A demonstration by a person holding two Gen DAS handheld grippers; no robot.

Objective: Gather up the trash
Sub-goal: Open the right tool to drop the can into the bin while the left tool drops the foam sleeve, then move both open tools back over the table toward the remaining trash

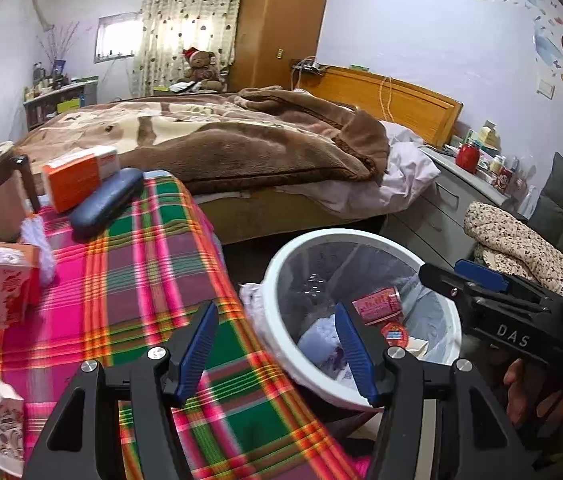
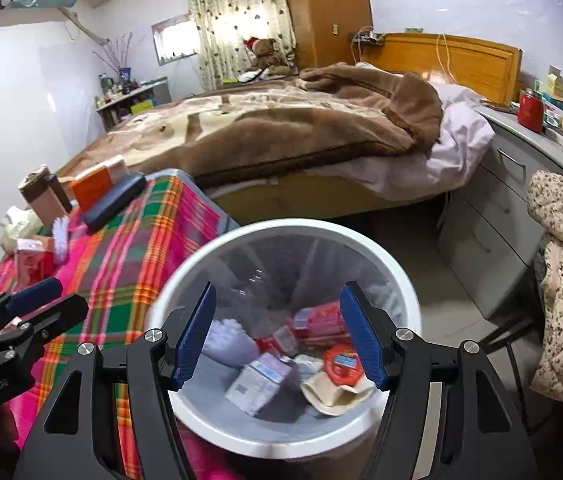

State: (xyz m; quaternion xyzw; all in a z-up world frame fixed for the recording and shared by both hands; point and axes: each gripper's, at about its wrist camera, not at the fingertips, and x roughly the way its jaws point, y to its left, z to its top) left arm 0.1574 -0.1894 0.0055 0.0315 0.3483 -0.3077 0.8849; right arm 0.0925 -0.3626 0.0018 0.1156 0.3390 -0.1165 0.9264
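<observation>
Bin [image 2: 397, 268] holds several discards. Right gripper [image 2: 277, 334] above it, left gripper [image 1: 277, 350] beside rim, both agape, empty. Cartons [image 1: 7, 284] left on plaid cloth [image 1: 129, 264] beside bin.

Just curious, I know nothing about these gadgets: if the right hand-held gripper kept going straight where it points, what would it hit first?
The right hand-held gripper, open and empty, points down into the white trash bin. It would probably first meet the trash inside, likely the pale carton, though depth is hard to judge.
</observation>
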